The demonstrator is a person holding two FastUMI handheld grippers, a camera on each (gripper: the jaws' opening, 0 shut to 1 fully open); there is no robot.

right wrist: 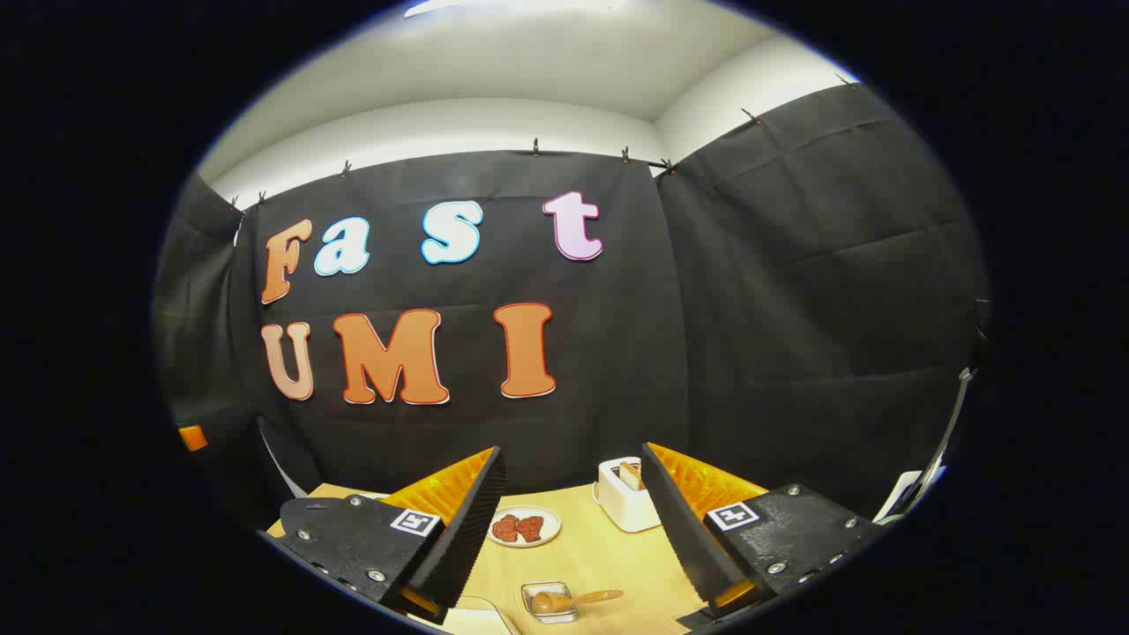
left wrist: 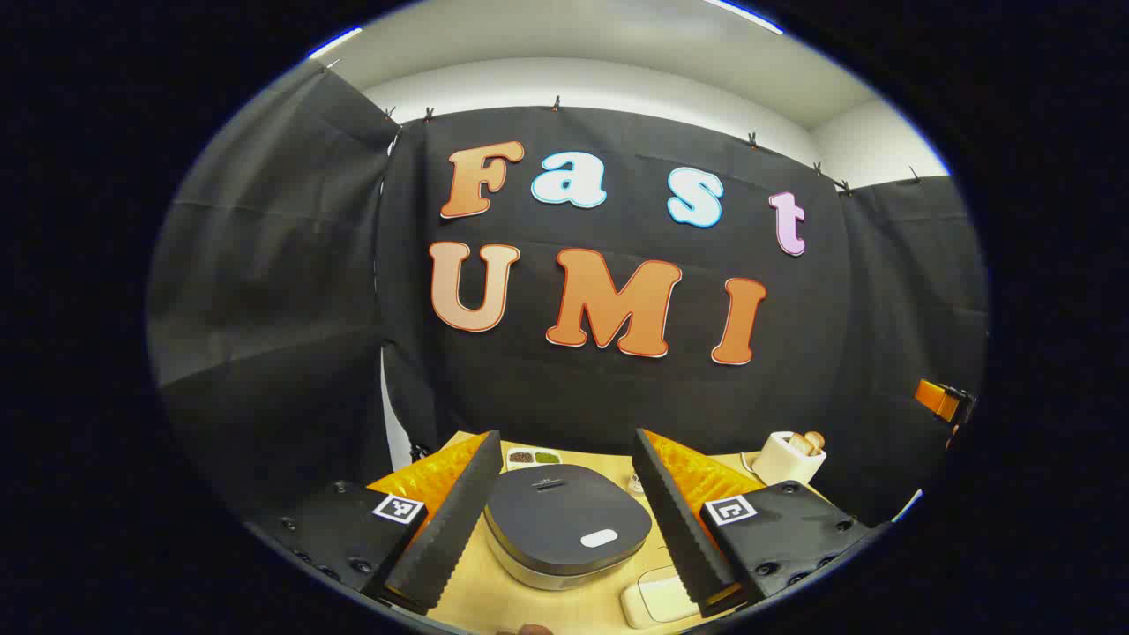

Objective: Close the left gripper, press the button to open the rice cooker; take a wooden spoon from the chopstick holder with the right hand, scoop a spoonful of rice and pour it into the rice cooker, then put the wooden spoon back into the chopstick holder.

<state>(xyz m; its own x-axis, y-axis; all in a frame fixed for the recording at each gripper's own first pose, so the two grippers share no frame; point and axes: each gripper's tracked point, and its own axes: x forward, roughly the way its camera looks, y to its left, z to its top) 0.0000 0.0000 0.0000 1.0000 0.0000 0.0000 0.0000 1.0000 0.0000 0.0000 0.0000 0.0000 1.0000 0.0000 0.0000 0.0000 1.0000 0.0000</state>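
Tabletop (left wrist: pixel 564 608) below raised hand-held grippers

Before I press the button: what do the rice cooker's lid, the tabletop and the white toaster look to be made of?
Rice cooker lid: dark, matte, smooth, with soft highlights, likely plastic; its lower band looks like brushed metal, though it could be metallic paint. Table: light wood-look surface, pale tan and even, possibly laminate. Toaster: glossy white shell, probably plastic or enamelled metal; I cannot tell which.
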